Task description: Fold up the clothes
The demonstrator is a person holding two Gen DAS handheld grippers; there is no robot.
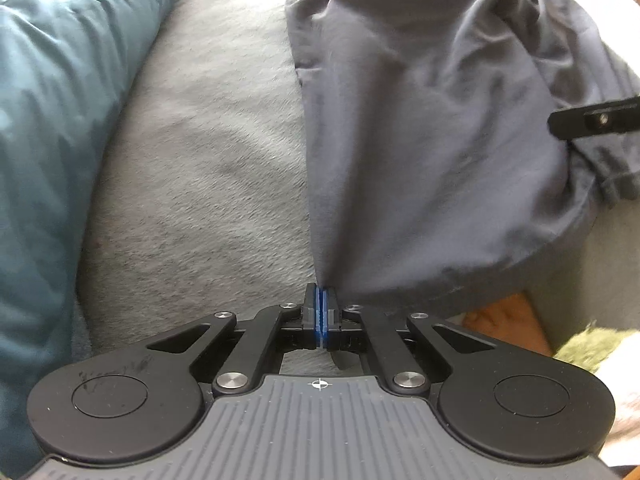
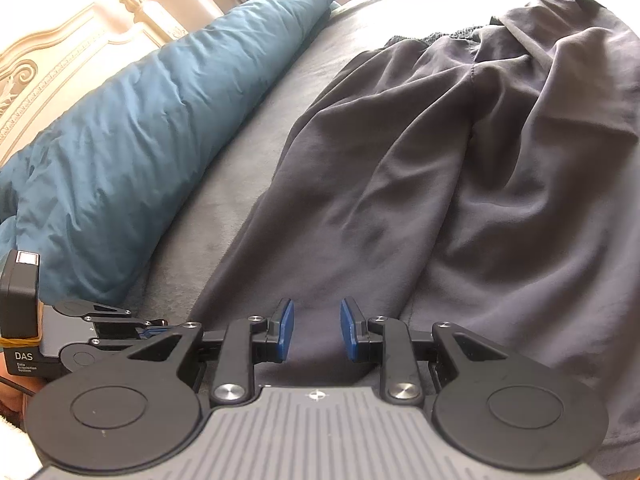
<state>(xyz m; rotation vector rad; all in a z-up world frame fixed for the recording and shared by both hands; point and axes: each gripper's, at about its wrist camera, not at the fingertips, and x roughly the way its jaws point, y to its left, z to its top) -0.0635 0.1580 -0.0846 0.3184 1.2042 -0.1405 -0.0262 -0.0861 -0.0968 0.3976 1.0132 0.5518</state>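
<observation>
Left claw (image 1: pixel 321 294) clamped on shorts (image 1: pixel 420 140) hem; right claw (image 2: pixel 317 330) apart, so an uneven pull may skew the fold.

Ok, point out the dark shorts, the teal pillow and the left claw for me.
dark shorts (image 2: pixel 460 168), right wrist view, on the middle of the fabric.
teal pillow (image 2: pixel 132 136), right wrist view, on its wrinkled side.
left claw (image 1: pixel 321 300), left wrist view, between the shut fingertips pinching the shorts' edge.
</observation>
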